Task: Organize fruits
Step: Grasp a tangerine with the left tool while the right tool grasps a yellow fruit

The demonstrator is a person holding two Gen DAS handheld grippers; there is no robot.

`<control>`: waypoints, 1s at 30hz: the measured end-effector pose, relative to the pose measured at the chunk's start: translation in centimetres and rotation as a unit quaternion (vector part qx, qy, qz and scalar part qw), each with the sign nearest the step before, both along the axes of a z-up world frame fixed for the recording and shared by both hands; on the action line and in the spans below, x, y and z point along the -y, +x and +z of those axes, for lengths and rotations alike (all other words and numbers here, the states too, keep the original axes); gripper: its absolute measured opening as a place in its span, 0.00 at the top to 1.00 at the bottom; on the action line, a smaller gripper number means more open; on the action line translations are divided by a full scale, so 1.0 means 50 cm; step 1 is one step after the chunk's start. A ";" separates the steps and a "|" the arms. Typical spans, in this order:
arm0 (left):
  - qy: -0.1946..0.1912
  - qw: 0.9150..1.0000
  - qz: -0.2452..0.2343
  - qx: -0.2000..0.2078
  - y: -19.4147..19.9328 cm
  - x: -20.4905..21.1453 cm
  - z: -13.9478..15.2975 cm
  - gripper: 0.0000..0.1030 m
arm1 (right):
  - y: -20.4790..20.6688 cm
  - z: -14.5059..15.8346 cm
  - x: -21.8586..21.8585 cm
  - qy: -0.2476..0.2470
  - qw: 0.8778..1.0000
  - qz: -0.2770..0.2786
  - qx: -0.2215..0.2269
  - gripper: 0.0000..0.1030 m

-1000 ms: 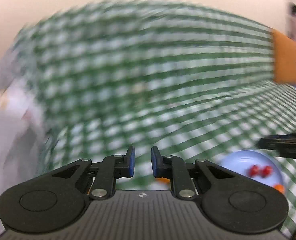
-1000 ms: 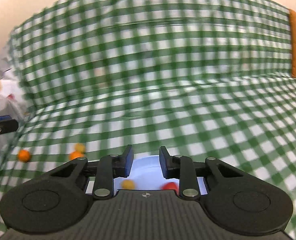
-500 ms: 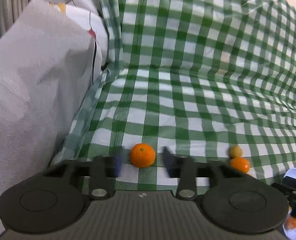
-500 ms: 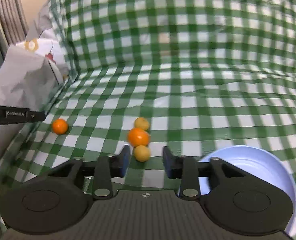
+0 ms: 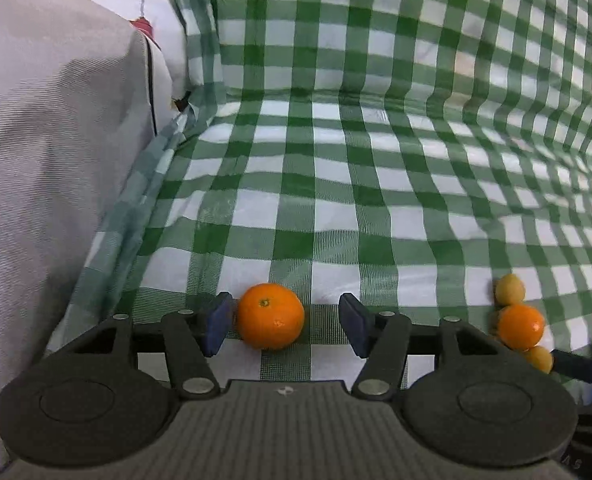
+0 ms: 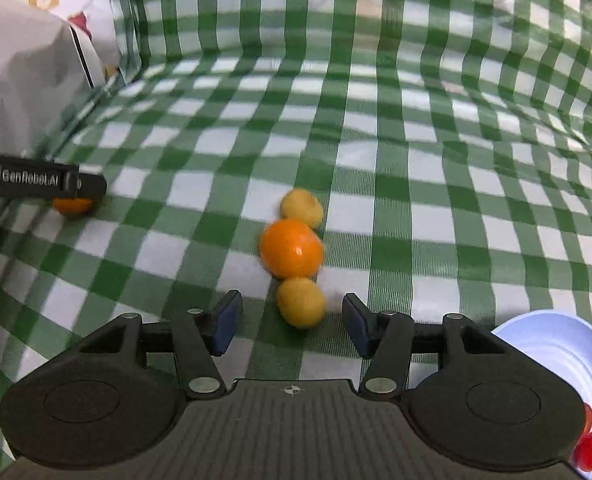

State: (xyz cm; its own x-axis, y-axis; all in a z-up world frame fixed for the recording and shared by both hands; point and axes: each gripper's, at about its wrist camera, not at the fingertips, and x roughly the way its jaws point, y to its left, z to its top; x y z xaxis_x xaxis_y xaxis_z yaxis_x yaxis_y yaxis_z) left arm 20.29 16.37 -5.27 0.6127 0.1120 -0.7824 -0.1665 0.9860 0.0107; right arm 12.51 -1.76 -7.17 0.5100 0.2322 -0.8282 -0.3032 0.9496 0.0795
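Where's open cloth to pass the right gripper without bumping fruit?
Free: checked cloth right of the fruit row, up to the blue plate; also between row and lone orange. Crowded: yellow fruit before the right gripper.

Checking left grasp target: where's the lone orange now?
Left wrist view: the orange sits on the checked cloth between the open left gripper pads, nearer the left one.

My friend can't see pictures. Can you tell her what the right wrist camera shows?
The open right tool reaches around a small yellow fruit on a green checked cloth. Behind it sit an orange and another yellow fruit; a blue plate is at right.
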 end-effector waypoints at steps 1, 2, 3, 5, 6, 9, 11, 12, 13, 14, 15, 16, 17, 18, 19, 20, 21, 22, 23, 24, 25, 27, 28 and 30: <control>0.007 1.000 -0.001 -0.002 0.002 0.003 -0.003 0.45 | -0.002 0.001 -0.002 -0.003 1.000 0.003 0.005 0.52; 0.012 1.000 -0.001 -0.003 0.002 0.008 -0.006 0.55 | -0.004 0.001 -0.002 -0.002 1.000 0.007 0.007 0.63; 0.015 1.000 -0.001 -0.005 0.002 0.010 -0.007 0.61 | -0.006 0.002 -0.002 -0.002 1.000 0.010 0.009 0.71; 0.008 1.000 -0.004 -0.005 -0.001 0.010 -0.006 0.61 | -0.012 0.002 -0.003 -0.006 1.000 0.014 0.015 0.73; 0.008 1.000 -0.006 -0.003 -0.002 0.010 -0.002 0.61 | -0.015 0.002 -0.002 -0.008 1.000 0.015 0.017 0.73; 0.007 1.000 -0.007 0.011 -0.013 0.008 0.015 0.62 | -0.022 0.009 0.001 -0.001 1.000 0.013 0.020 0.73; 0.000 1.000 -0.005 0.021 -0.025 0.005 0.032 0.62 | -0.031 0.022 0.006 0.007 1.000 0.010 0.025 0.73; -0.002 1.000 -0.005 0.025 -0.033 0.005 0.040 0.62 | -0.039 0.031 0.010 0.012 0.999 0.009 0.029 0.73; -0.002 1.000 -0.006 0.029 -0.046 0.010 0.044 0.62 | -0.047 0.041 0.015 0.017 0.999 0.009 0.035 0.73; -0.002 0.999 -0.009 0.032 -0.057 0.013 0.052 0.62 | -0.057 0.051 0.019 0.022 0.999 0.010 0.042 0.73; -0.002 0.999 -0.011 0.034 -0.067 0.017 0.059 0.62 | -0.068 0.061 0.023 0.027 0.998 0.012 0.049 0.73; 0.000 0.999 -0.016 0.037 -0.078 0.023 0.066 0.62 | -0.082 0.073 0.026 0.031 0.998 0.015 0.059 0.73; 0.003 0.999 -0.022 0.040 -0.089 0.033 0.071 0.62 | -0.094 0.081 0.032 0.033 0.997 0.017 0.067 0.73; 0.007 0.999 -0.029 0.043 -0.100 0.042 0.078 0.62 | -0.105 0.090 0.037 0.036 0.996 0.017 0.075 0.73; 0.011 0.998 -0.036 0.045 -0.113 0.052 0.084 0.62 | -0.118 0.101 0.044 0.042 0.996 0.016 0.082 0.73; 0.014 0.998 -0.043 0.046 -0.127 0.062 0.090 0.62 | -0.125 0.111 0.051 0.047 0.995 0.015 0.086 0.73; 0.018 0.997 -0.051 0.046 -0.142 0.073 0.096 0.62 | -0.135 0.123 0.061 0.053 0.994 0.012 0.092 0.73; 0.020 0.997 -0.056 0.048 -0.156 0.082 0.102 0.62 | -0.141 0.133 0.070 0.057 0.994 0.007 0.094 0.73; 0.022 0.997 -0.061 0.051 -0.170 0.094 0.110 0.62 | -0.147 0.145 0.083 0.062 0.994 0.001 0.094 0.73; 0.022 0.996 -0.067 0.054 -0.186 0.106 0.117 0.62 | -0.151 0.156 0.094 0.064 0.994 -0.001 0.093 0.73; 0.021 0.996 -0.072 0.056 -0.197 0.116 0.123 0.62 | -0.161 0.172 0.109 0.064 0.993 -0.003 0.099 0.73; 0.014 0.995 -0.080 0.058 -0.222 0.136 0.134 0.62 | -0.179 0.195 0.136 0.064 0.992 -0.004 0.113 0.73; 0.011 0.995 -0.084 0.059 -0.233 0.146 0.139 0.62 | -0.190 0.205 0.154 0.063 0.991 -0.004 0.120 0.73; 0.009 0.994 -0.095 0.060 -0.253 0.171 0.147 0.62 | -0.210 0.211 0.192 0.062 0.990 -0.016 0.128 0.73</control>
